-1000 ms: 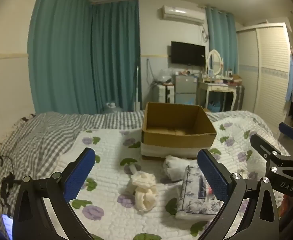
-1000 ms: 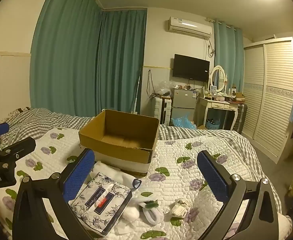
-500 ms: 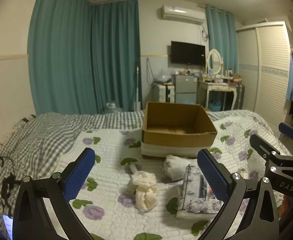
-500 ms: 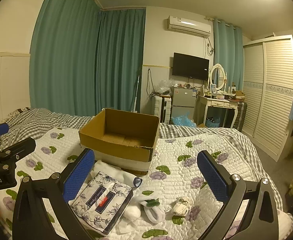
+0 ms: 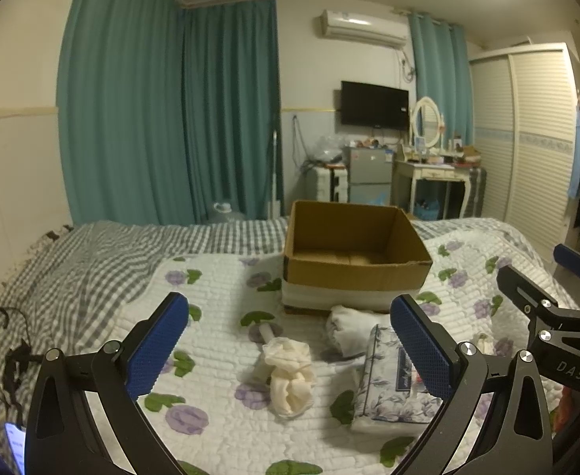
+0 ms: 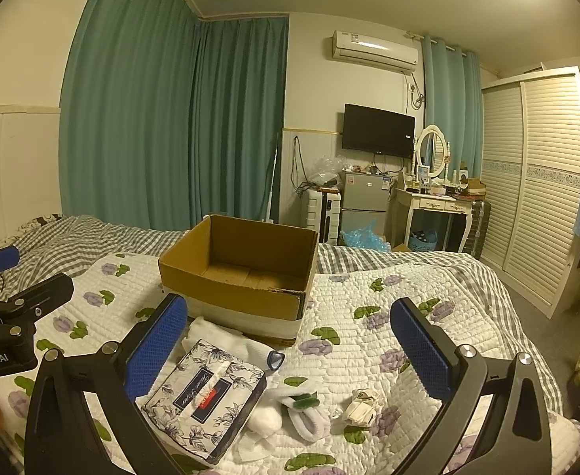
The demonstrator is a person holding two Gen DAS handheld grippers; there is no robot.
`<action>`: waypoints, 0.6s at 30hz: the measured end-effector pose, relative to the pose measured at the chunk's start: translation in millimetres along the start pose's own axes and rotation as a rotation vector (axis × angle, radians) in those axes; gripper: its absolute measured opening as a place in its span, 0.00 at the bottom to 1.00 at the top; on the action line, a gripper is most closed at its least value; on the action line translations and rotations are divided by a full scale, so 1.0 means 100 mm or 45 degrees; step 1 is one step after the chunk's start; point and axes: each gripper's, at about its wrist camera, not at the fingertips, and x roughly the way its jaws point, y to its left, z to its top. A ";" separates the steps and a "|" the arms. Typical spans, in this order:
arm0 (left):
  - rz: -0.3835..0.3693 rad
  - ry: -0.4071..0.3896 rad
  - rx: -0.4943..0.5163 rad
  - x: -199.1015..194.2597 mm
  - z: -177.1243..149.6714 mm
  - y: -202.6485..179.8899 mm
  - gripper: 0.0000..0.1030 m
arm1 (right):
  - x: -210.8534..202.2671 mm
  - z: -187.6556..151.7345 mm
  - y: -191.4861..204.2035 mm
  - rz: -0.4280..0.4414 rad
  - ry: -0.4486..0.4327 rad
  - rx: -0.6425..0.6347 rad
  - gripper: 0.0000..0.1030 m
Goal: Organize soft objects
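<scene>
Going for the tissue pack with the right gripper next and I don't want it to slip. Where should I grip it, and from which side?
Come down from above on the tissue pack and close the right gripper across its two long side edges near the middle. It lies flat on the quilt, label up, a soft rectangular block, so the narrower span likely suits the open fingers.

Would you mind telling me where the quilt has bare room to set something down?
Bare quilt lies right of the cardboard box, and left of it toward the checked blanket. In front of the box it is crowded: tissue pack, white socks, cream cloth.
</scene>
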 end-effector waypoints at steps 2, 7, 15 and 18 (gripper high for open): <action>0.000 -0.002 0.002 0.00 0.00 -0.01 1.00 | 0.00 0.00 0.00 -0.002 -0.001 -0.001 1.00; 0.002 -0.003 0.001 0.00 -0.01 0.00 1.00 | 0.00 0.00 0.00 -0.001 -0.001 0.000 1.00; 0.008 0.003 -0.003 0.01 -0.02 0.04 1.00 | 0.01 -0.02 0.01 0.001 0.002 0.000 1.00; 0.009 0.004 -0.004 0.02 -0.02 0.04 1.00 | 0.01 -0.01 0.00 0.002 0.002 0.001 1.00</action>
